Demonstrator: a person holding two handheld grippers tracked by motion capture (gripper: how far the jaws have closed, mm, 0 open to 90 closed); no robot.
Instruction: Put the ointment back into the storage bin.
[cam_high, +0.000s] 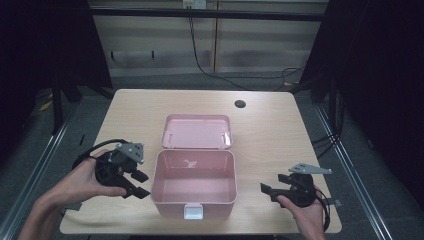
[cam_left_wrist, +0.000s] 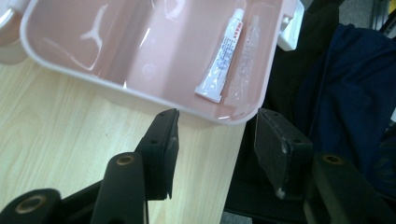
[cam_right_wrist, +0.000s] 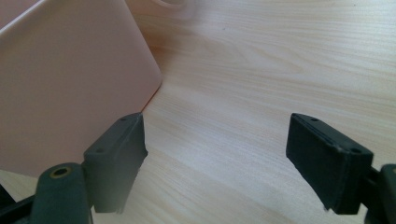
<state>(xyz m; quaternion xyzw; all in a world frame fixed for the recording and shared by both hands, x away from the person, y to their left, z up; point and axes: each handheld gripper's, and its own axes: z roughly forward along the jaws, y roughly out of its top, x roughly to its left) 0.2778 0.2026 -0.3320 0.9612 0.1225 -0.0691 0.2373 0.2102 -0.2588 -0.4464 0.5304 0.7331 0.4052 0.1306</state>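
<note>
Left gripper (cam_high: 141, 184), jaws apart and empty, sits just beside the pink box's (cam_high: 194, 201) left wall; right gripper (cam_high: 267, 189), jaws also apart, near its right wall. A white tube (cam_left_wrist: 220, 58) lies inside; bare table (cam_high: 270, 125) stretches beyond the open lid (cam_high: 196, 131)

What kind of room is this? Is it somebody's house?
Probably not a house: it looks like a lab or recording room. A bare wooden table holds just one pink box, cables trail across the floor behind it, and metal rails run alongside.
</note>
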